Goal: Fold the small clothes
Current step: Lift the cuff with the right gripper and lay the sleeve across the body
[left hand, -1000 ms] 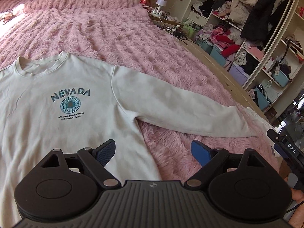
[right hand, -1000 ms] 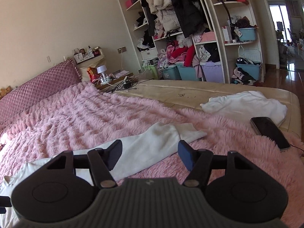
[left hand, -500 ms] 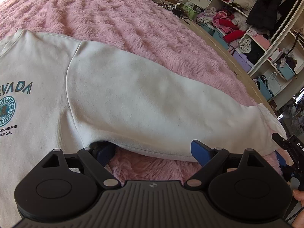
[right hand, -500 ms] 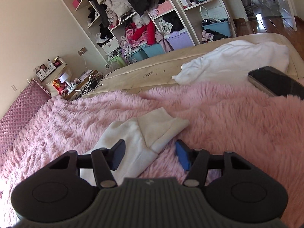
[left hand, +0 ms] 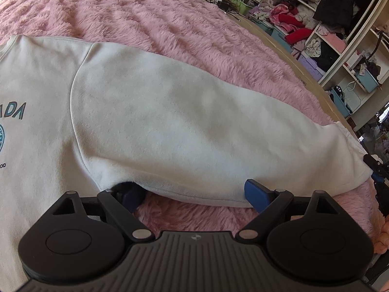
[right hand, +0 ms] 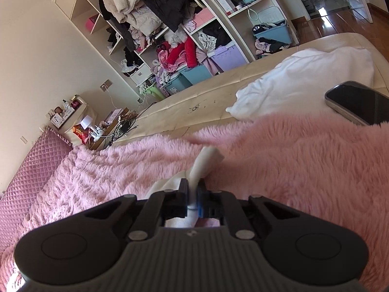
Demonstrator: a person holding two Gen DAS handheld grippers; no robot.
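Observation:
A white sweatshirt (left hand: 43, 102) with teal NEVADA print lies flat on the pink fluffy blanket (left hand: 145, 14). Its sleeve (left hand: 194, 131) stretches to the right. My left gripper (left hand: 192, 194) is open at the sleeve's near edge; its left finger sits under the armpit fold, its right finger touches the sleeve's lower edge. My right gripper (right hand: 193, 200) is shut on the sleeve cuff (right hand: 206, 160), which sticks up pinched between the jaws. It also shows at the right edge of the left wrist view (left hand: 376, 177).
A white garment (right hand: 304, 80) and a dark phone (right hand: 357, 102) lie at the bed's far end. Shelves with clothes and blue bins (right hand: 199, 48) stand beyond the bed. A nightstand with a lamp (right hand: 90, 126) stands beside the pink headboard (right hand: 31, 170).
My right gripper moved onto the sleeve cuff and shut on it. My left gripper moved down and forward to the sleeve's near edge, its left finger slipping under the armpit.

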